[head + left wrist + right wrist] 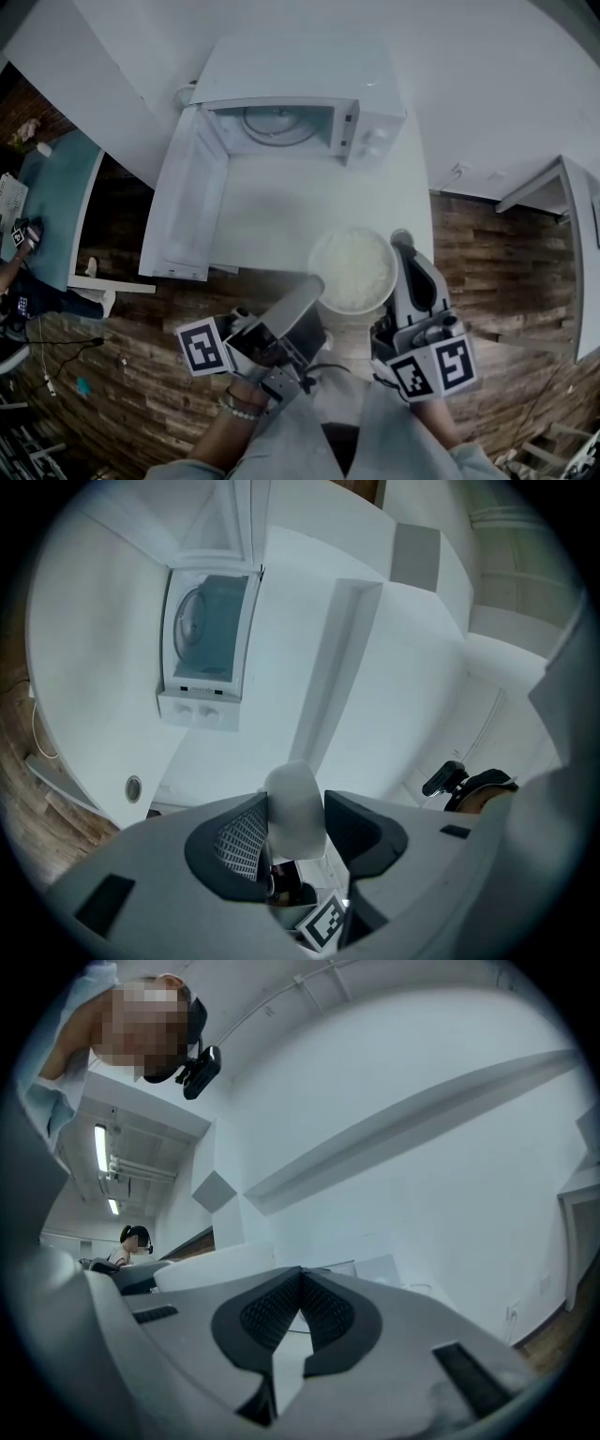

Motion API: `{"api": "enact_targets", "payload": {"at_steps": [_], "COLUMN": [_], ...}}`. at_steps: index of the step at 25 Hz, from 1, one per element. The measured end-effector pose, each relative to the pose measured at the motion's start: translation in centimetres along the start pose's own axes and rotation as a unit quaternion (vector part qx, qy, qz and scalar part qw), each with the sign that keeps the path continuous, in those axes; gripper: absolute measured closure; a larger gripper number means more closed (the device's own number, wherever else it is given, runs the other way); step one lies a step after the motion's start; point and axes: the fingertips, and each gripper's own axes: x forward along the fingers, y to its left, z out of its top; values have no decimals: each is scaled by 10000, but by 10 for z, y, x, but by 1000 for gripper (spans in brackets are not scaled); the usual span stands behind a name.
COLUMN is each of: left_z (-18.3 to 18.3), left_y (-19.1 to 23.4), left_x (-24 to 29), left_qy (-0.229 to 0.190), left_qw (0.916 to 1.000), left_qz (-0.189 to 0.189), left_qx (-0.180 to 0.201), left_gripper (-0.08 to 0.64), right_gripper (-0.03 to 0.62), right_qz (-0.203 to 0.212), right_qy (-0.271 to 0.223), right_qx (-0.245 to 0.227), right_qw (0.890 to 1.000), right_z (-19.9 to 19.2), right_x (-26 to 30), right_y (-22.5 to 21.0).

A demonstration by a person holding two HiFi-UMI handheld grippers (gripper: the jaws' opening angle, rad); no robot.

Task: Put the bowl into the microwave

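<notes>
The white bowl (354, 269) stands at the near edge of the white table (272, 211), in front of the white microwave (300, 103). The microwave's door (187, 202) hangs wide open to the left, and the glass turntable shows inside. My left gripper (317, 286) reaches the bowl from the left; in the left gripper view its pads (242, 841) are shut on the bowl's rim (294, 808), with the microwave (211, 649) beyond. My right gripper (402, 242) lies along the bowl's right side, shut (302, 1277) with nothing in it. The bowl (214, 1266) shows to its left.
The wooden floor (487, 272) surrounds the table. A teal table (56, 206) stands at the left, and a person's hand holds something beside it. A white shelf edge (562, 187) is at the right. A person with a headset (136, 1239) sits far off.
</notes>
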Motion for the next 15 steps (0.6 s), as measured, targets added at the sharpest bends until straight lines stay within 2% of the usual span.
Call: {"api": "enact_targets", "payload": {"at_steps": [15], "left_z": [44], "left_y": [9], "left_x": [18], "left_qy": [129], "left_qw": [9998], "left_qz": [45], "left_qx": [114], "left_gripper": [373], "right_gripper": [589], "right_qz": [-29], "right_qy": [114], "right_qx": [-96], "right_qw": [9999], "right_z": [-4], "right_x": [48], "right_y": [-8]}}
